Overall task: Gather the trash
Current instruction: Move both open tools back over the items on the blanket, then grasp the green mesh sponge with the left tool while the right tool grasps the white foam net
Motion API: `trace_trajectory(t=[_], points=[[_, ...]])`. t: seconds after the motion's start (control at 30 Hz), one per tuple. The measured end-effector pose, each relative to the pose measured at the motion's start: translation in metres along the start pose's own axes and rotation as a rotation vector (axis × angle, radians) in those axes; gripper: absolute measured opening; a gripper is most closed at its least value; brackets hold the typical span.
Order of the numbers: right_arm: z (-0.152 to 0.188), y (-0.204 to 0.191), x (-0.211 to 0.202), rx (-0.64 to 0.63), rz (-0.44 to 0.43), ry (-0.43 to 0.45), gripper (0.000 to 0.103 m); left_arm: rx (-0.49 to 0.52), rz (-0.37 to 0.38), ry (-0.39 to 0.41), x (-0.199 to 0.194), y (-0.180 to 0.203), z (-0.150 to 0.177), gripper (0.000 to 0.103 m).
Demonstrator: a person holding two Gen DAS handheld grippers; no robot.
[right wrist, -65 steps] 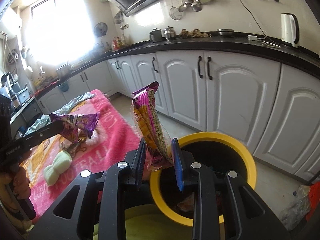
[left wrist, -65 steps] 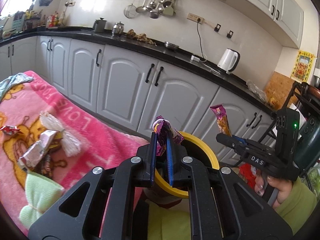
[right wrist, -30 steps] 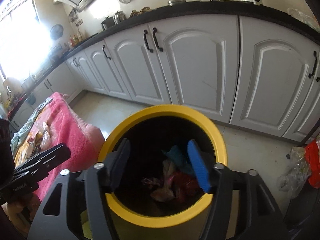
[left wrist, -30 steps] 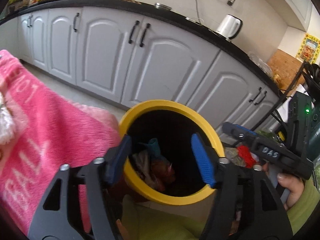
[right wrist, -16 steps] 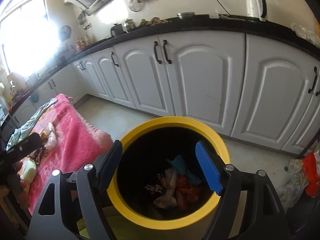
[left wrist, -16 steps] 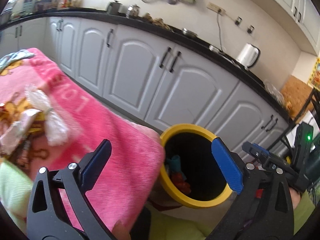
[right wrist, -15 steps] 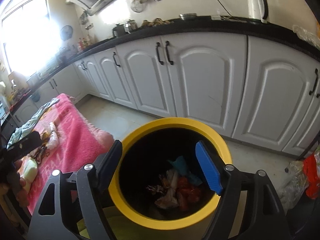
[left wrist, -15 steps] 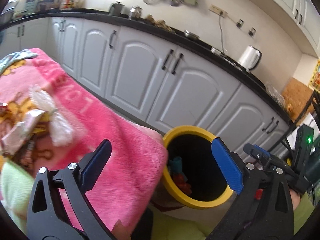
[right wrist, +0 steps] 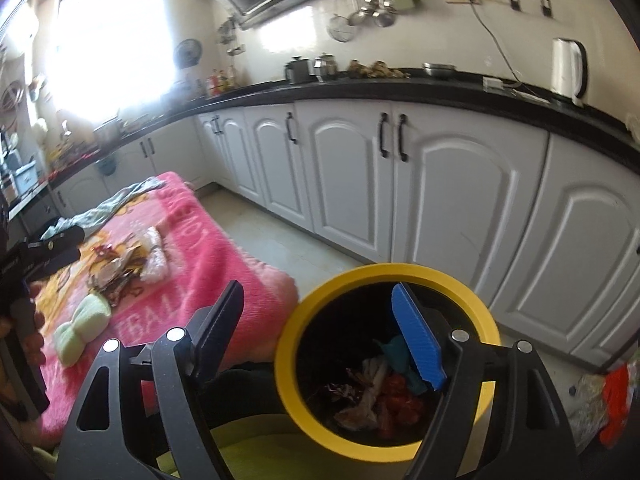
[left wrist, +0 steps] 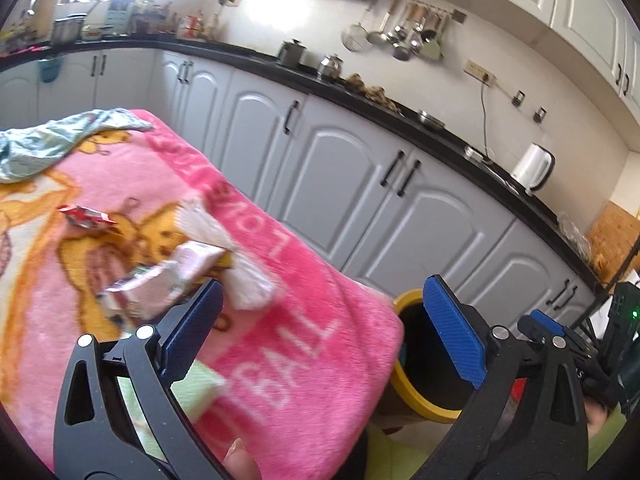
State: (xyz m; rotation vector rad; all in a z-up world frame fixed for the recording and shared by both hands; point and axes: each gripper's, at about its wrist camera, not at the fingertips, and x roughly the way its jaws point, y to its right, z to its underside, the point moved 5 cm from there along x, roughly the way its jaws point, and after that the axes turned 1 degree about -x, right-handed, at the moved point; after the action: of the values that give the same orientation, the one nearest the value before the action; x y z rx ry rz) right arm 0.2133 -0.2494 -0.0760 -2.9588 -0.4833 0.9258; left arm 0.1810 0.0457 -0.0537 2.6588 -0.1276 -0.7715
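Crinkled foil and paper wrappers [left wrist: 160,280] are lying in a loose heap on the fuzzy pink blanket [left wrist: 280,360], toward its edge nearest the white cabinets [left wrist: 360,200]; a small red wrapper [left wrist: 84,216] is sitting apart from them, further in. A white frilly piece [left wrist: 240,276] is touching the heap, and a soft pale-green bow shape [right wrist: 82,328] is resting near the blanket's near edge. A rumpled grey-green cloth [left wrist: 52,144] is draped over the far corner.

You are holding the left gripper [left wrist: 320,328] over the blanket's near corner with its ribbed blue pads spread as wide as they go and nothing between them. Your right gripper [right wrist: 316,328] is hanging above the round, yellow-rimmed bin [right wrist: 292,320], which is standing on the floor just beside the blanket's corner; its jaws are standing well apart, gripping nothing. Down in the bin's dark interior, crumpled scraps [right wrist: 376,392] in red, white and teal are lying in a pile.

A glossy black counter [right wrist: 400,88] is running over the panelled cabinets, carrying a smooth white kettle [right wrist: 568,66].
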Motion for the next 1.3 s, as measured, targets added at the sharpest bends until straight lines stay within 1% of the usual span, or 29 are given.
trace_trajectory(t=[0.13, 0.3, 0.6, 0.87, 1.0, 1.13, 1.23, 1.3], points=[[-0.001, -0.024, 0.0, -0.05, -0.029, -0.002, 0.075, -0.026, -0.028, 0.023, -0.015, -0.02, -0.006, 0.092], [-0.004, -0.052, 0.001, -0.098, -0.076, -0.008, 0.075, -0.034, -0.053, 0.033, -0.028, -0.036, -0.005, 0.092], [-0.006, -0.09, 0.011, -0.133, -0.154, -0.043, 0.075, -0.057, -0.119, 0.029, -0.047, -0.075, 0.007, 0.092], [-0.008, -0.134, 0.024, -0.188, -0.225, -0.068, 0.075, -0.088, -0.157, 0.03, -0.063, -0.103, 0.015, 0.092], [-0.012, -0.159, 0.035, -0.204, -0.288, -0.091, 0.075, -0.086, -0.16, 0.004, -0.066, -0.112, 0.022, 0.092], [-0.019, -0.178, 0.051, -0.199, -0.326, -0.114, 0.075, -0.063, -0.146, -0.035, -0.064, -0.114, 0.034, 0.092], [-0.023, -0.191, 0.068, -0.191, -0.34, -0.132, 0.075, -0.043, -0.134, -0.07, -0.059, -0.114, 0.043, 0.092], [-0.025, -0.198, 0.079, -0.199, -0.334, -0.141, 0.075, -0.021, -0.121, -0.102, -0.054, -0.111, 0.05, 0.092]])
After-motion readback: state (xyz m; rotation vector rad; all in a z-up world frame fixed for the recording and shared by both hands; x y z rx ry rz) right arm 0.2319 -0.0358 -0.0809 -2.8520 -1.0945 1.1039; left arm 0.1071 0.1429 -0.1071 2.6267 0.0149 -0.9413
